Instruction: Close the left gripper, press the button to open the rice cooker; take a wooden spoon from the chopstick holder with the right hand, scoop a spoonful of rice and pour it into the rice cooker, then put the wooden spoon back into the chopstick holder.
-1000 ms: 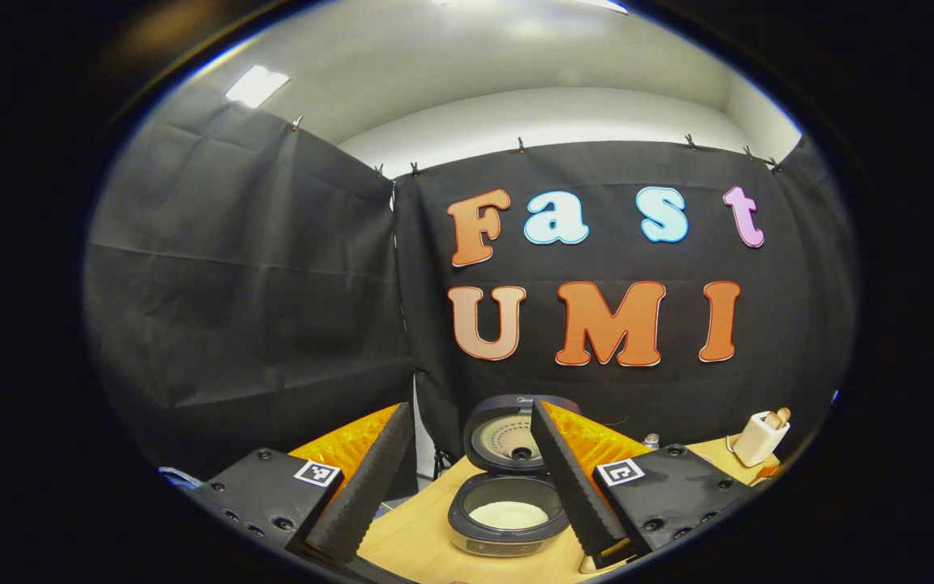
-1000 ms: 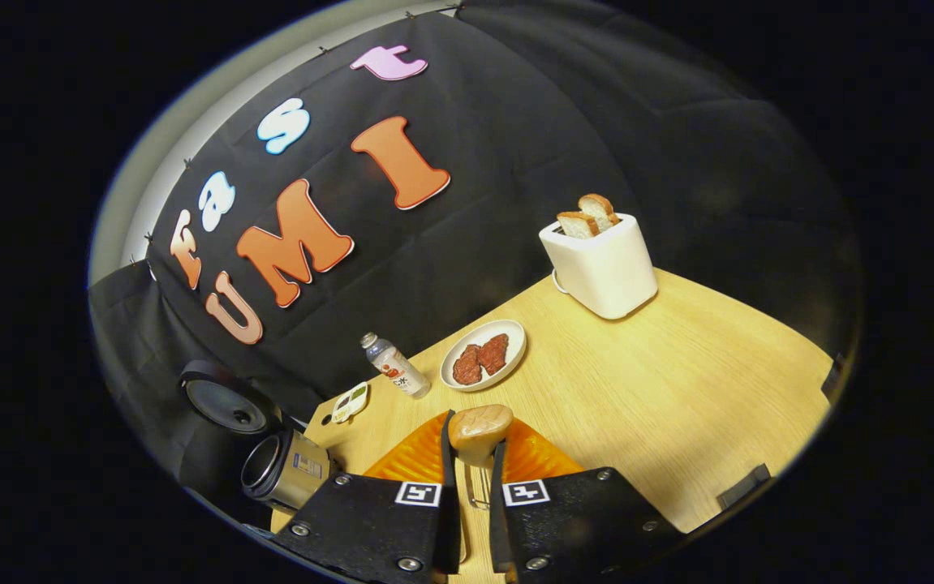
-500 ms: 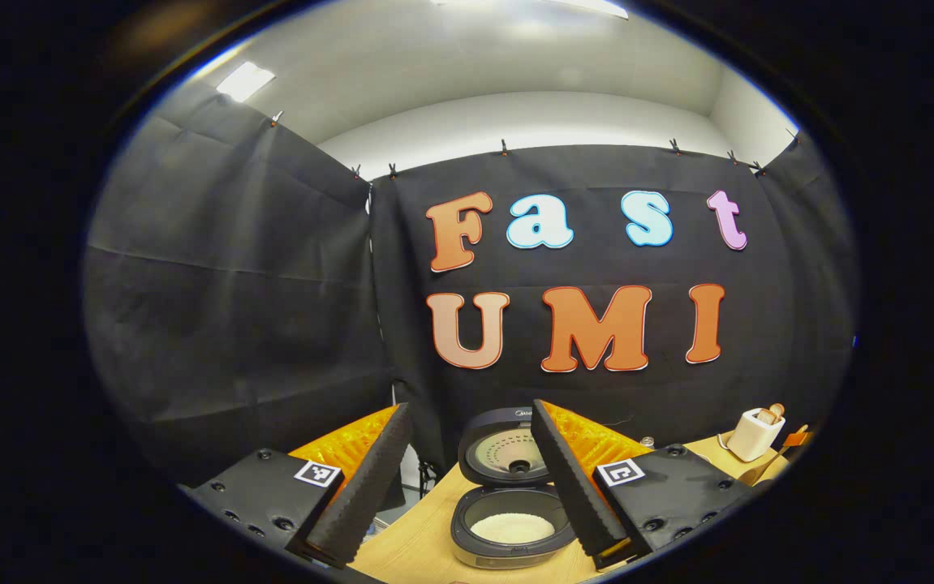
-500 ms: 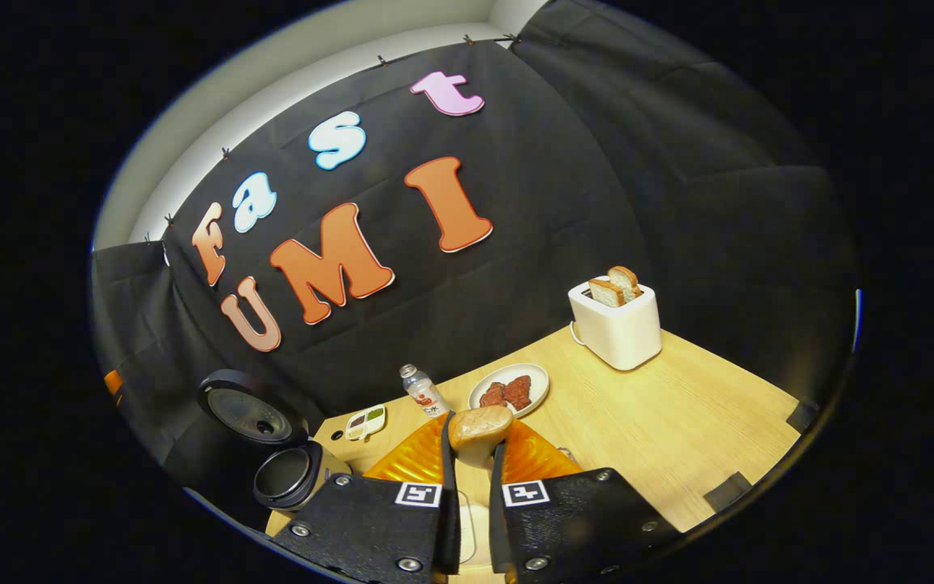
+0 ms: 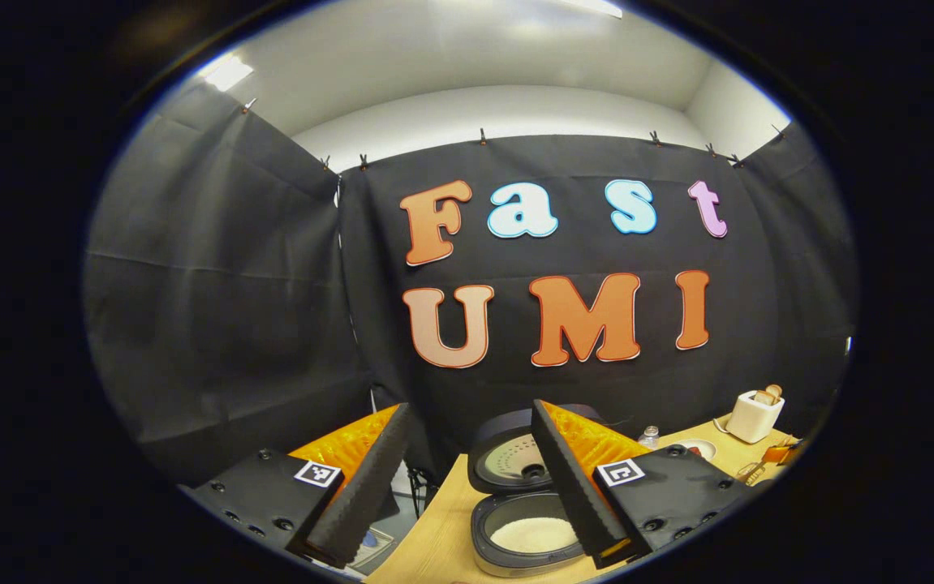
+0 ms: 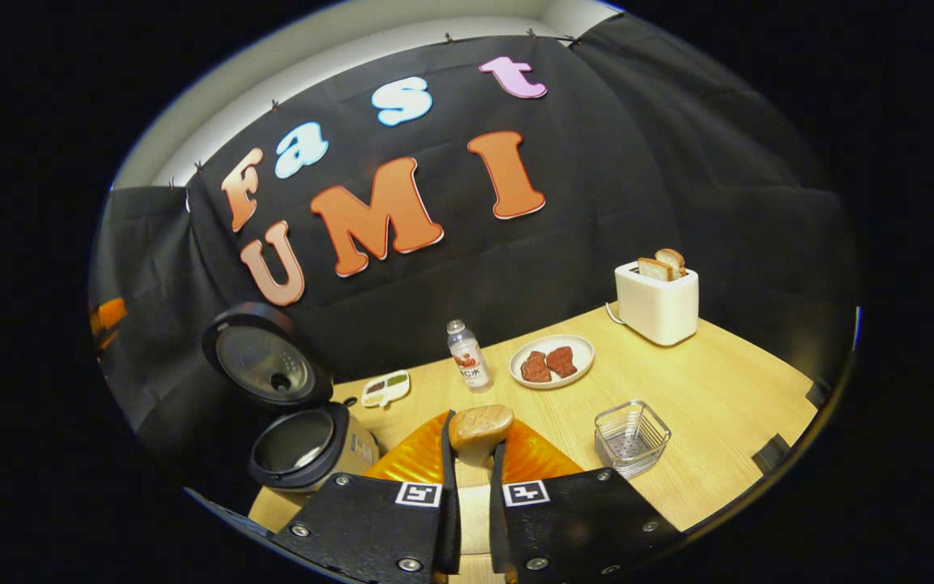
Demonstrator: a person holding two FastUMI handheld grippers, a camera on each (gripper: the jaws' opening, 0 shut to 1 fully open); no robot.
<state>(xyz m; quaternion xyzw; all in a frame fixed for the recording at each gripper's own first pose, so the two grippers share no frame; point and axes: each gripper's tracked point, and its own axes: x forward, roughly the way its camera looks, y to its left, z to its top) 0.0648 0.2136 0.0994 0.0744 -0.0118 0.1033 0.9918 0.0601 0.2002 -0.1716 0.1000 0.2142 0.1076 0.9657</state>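
The rice cooker stands open with its lid up and white rice in its pot, low between the fingers of my left gripper, which is open and holds nothing. My right gripper is shut on the wooden spoon, whose bowl sticks out past the fingertips; I cannot tell what is in it. In the right gripper view the open rice cooker sits low on the left. A square see-through holder stands on the table to the right of that gripper.
On the wooden table stand a white toaster with bread slices, a plate of meat, a small bottle and a small dish. The toaster stands far right in the left gripper view.
The right gripper view has swung and levelled; the cooker now sits nearer and the square holder has come into view. The left gripper view has drifted left. Both grips are unchanged.
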